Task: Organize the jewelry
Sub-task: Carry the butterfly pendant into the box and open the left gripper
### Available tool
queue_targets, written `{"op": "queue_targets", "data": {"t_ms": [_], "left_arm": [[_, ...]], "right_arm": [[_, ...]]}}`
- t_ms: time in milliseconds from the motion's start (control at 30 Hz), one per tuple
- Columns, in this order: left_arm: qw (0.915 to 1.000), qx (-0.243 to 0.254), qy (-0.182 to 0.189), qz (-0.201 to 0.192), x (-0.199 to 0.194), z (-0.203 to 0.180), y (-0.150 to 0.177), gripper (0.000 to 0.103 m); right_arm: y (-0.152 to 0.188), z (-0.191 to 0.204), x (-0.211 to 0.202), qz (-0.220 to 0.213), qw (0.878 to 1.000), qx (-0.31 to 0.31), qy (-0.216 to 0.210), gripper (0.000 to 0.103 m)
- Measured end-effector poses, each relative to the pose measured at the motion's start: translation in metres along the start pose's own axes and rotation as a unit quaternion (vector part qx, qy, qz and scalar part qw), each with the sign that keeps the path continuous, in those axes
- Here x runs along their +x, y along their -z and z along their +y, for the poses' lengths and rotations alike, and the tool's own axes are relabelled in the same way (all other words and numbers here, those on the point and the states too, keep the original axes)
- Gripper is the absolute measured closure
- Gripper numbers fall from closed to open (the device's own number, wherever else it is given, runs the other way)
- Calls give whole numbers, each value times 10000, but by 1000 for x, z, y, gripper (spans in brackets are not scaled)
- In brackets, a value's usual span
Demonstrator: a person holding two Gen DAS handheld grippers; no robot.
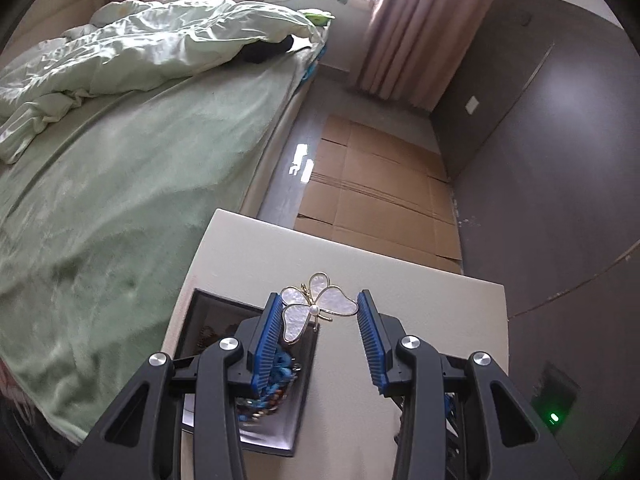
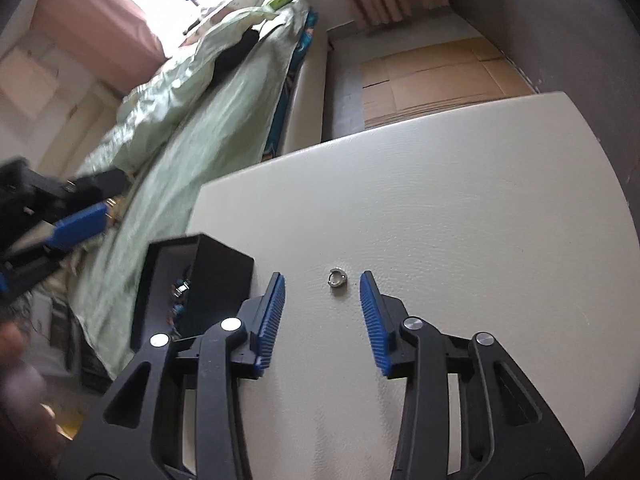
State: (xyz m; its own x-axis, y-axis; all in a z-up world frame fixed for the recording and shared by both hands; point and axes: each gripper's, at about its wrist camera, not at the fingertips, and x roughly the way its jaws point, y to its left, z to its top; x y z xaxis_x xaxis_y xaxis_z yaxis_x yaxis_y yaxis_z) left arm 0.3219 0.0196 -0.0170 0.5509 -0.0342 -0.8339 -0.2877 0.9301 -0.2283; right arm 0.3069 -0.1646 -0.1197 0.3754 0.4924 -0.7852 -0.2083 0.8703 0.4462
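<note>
My left gripper point(image 1: 319, 296) is shut on a butterfly brooch point(image 1: 316, 306) with pearly white wings, a gold rim and a small pearl. The wings span the gap between the two blue pads. Below it an open black jewelry box point(image 1: 208, 320) stands at the left edge of the cream table point(image 1: 420, 300), with blue beads point(image 1: 280, 376) inside. In the right wrist view my right gripper point(image 2: 323, 276) is open above the table point(image 2: 440, 200). A small silver ring point(image 2: 337, 278) lies on the table between its fingertips, untouched. The box point(image 2: 224, 276) sits to its left, and the left gripper point(image 2: 80, 224) shows blurred beyond it.
A bed point(image 1: 120, 200) with a green sheet and a rumpled duvet lies along the table's left side. Flattened cardboard point(image 1: 380, 184) covers the floor beyond the table's far edge. A dark wall panel point(image 1: 560, 160) stands at the right and pink curtains point(image 1: 420, 20) hang at the back.
</note>
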Motion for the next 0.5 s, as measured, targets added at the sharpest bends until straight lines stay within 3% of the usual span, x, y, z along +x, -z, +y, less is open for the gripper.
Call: {"op": "queue_targets", "data": {"t_ms": [200, 267, 400, 500], "left_arm": [[9994, 306, 71, -155, -11, 24, 7, 66], [9991, 373, 147, -123, -11, 32, 12, 66], [9985, 493, 254, 9, -7, 46, 25, 66], [9981, 527, 307, 110, -1, 51, 35, 66]], "right_arm": [[5, 18, 12, -46, 9973, -624, 382, 67], [6, 23, 18, -26, 9960, -764, 473, 73], [9, 32, 31, 5, 9918, -1045, 738, 74], [12, 37, 42, 115, 9882, -1224, 908, 85]]}}
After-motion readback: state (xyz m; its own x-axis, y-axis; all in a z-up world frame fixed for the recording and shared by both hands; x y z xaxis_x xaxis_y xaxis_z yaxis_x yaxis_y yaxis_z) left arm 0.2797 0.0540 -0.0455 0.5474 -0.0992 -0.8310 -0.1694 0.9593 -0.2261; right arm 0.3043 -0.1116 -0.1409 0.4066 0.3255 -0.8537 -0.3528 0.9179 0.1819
